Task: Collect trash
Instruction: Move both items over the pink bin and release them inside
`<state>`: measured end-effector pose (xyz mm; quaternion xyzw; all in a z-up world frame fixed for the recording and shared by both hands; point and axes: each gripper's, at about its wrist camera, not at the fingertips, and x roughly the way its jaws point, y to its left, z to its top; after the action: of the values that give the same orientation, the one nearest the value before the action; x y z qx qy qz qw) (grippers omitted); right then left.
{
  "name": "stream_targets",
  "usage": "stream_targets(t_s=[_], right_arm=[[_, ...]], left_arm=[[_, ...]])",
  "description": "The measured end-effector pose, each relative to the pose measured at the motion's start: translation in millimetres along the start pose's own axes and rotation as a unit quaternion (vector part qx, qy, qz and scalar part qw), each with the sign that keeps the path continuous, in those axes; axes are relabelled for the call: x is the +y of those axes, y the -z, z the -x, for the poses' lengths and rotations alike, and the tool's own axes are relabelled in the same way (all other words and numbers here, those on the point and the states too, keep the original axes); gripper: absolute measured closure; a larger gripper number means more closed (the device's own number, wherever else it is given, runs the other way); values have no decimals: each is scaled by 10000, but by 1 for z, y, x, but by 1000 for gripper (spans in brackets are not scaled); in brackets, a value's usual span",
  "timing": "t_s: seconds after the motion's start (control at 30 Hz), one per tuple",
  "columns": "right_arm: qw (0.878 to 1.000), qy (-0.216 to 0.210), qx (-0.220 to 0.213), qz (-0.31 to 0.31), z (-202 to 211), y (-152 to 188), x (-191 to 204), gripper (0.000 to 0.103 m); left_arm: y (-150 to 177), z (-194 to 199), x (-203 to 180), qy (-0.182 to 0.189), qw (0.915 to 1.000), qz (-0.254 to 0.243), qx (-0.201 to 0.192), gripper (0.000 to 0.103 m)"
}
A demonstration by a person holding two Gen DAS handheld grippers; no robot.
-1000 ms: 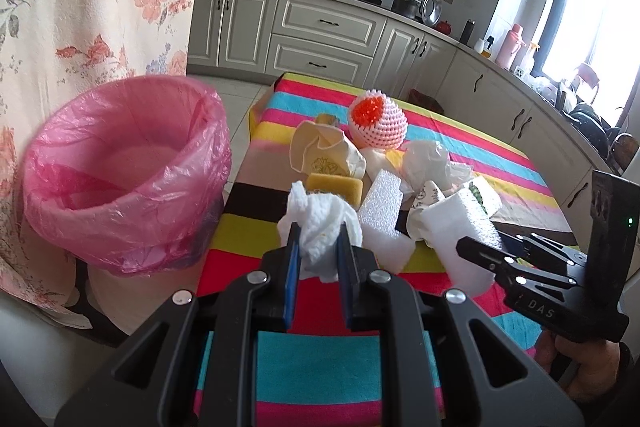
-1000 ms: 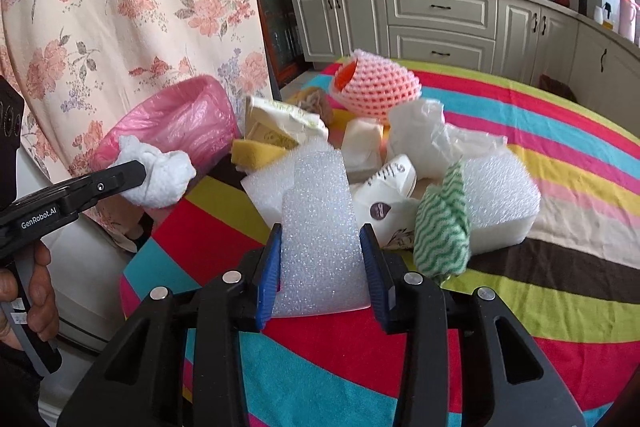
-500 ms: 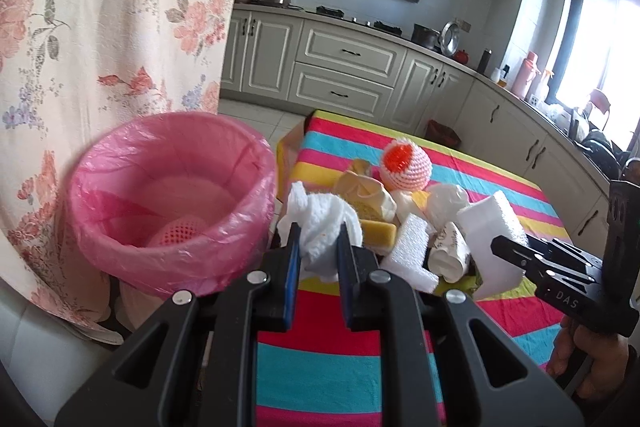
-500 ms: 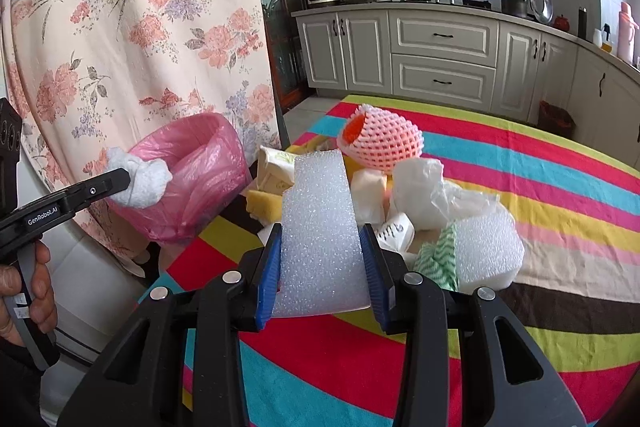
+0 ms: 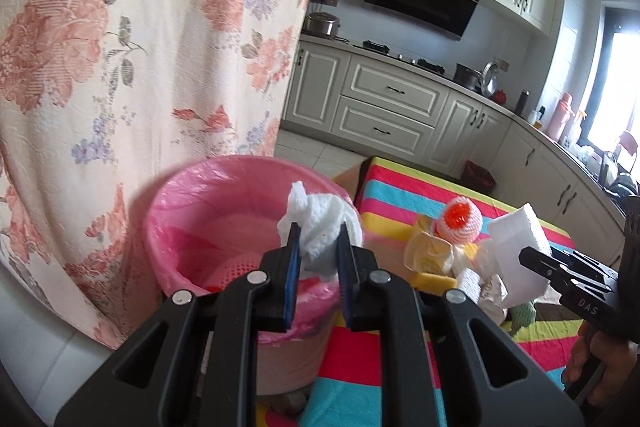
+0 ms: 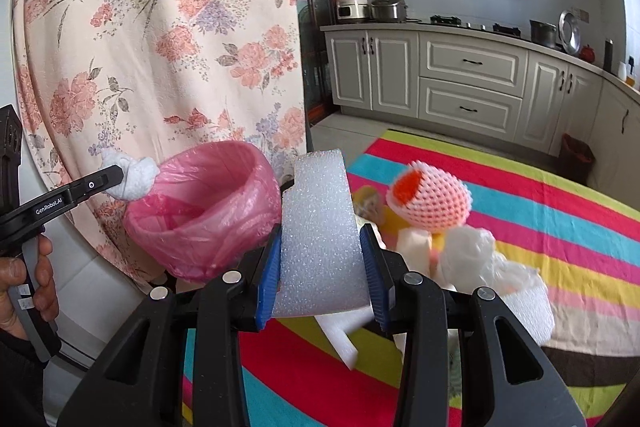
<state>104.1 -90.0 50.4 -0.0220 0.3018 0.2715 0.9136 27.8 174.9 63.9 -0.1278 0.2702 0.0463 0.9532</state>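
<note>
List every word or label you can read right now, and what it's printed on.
"GenRobot.AI": side of the left hand-held gripper, seen from the right wrist.
"DAS": side of the right hand-held gripper, seen from the left wrist; it may continue out of sight.
Nothing else readable on the trash, bin or kitchen.

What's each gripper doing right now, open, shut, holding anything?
Left gripper: shut on the crumpled white tissue, at the pink-lined bin.
Right gripper: shut on the white foam block, above the striped table.
</note>
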Motion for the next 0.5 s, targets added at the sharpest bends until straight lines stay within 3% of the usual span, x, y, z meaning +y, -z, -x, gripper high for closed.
stream_targets(t_s=[0.5], right_arm=[[9973, -542, -96, 484, -57, -62, 73, 65]], left_arm=[[-23, 4, 39, -469, 9985, 83, -280, 86]])
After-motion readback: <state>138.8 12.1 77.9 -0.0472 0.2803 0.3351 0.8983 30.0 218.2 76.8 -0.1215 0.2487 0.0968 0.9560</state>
